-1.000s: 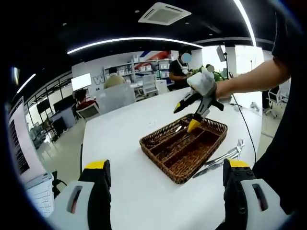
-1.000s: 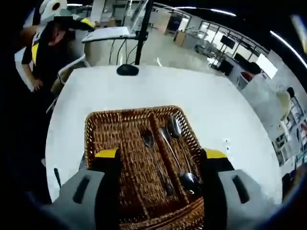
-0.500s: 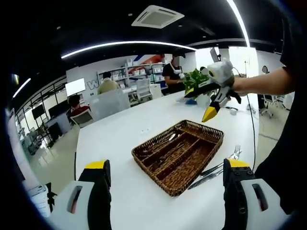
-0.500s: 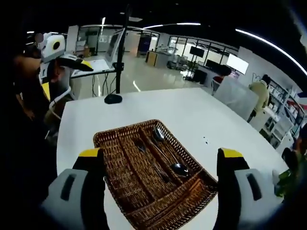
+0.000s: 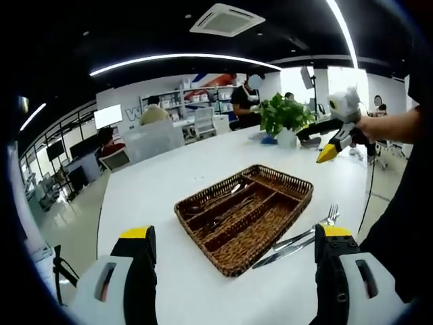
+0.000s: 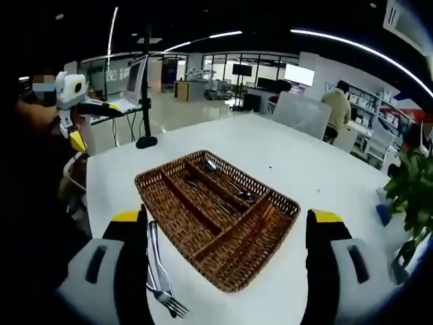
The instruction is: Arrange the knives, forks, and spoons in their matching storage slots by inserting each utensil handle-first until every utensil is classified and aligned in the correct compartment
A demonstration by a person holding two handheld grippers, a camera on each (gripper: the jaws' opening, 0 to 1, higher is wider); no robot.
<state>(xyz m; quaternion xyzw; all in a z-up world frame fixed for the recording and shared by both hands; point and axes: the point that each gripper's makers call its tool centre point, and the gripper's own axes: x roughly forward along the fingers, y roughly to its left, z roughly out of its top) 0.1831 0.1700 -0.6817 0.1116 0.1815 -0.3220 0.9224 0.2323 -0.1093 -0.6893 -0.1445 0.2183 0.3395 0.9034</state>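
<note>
Both grippers have drawn back from the wicker tray, the right gripper now off beyond its far corner, jaws apart and empty like those of the left gripper. 2 or 3 spoons lie lengthwise in a far tray slot. Loose knives and a fork lie just beside the tray's long side, parallel to it and nearest the right gripper; their exact count is hard to make out.

left gripper agape, right gripper agape
</note>
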